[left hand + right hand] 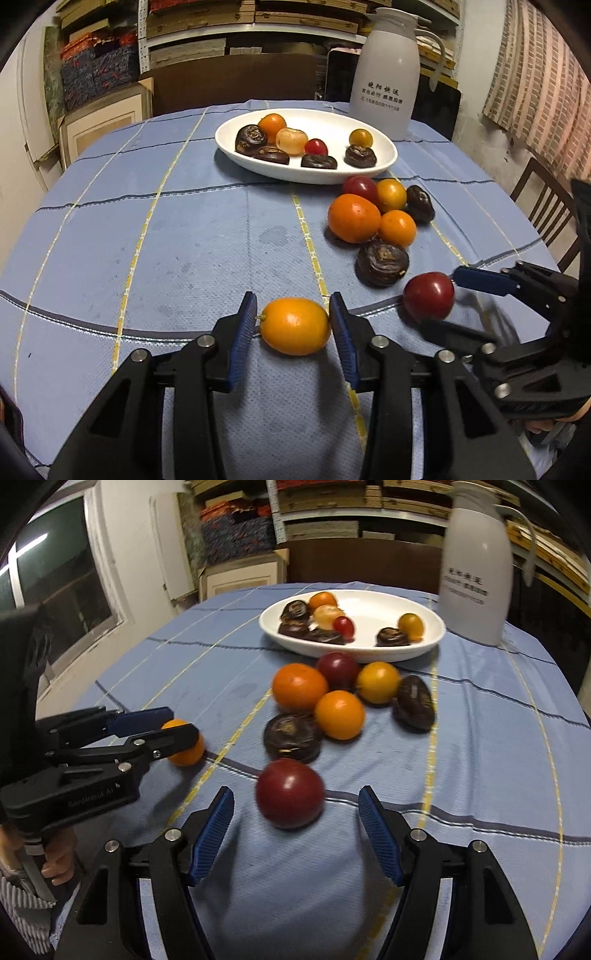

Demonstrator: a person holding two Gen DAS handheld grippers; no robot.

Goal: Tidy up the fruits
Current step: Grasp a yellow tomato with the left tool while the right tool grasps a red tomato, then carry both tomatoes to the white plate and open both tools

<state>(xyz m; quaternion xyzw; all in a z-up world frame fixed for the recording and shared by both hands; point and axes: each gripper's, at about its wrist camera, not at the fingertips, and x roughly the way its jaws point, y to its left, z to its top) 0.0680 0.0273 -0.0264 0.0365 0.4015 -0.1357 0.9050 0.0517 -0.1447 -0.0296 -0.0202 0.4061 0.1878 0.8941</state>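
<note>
Both grippers are black plastic with ribbed blue pads (243,325) and silver screws (173,835). The left gripper (177,725) carries faint embossed lettering; below its handle, a hand (55,860) and a grey striped sleeve (22,908).

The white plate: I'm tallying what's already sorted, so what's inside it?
In the white plate: four dark brown wrinkled fruits, an orange kumquat, a pale peeled fruit, a red cherry tomato and a yellow one. Anything beneath them is hidden.
</note>
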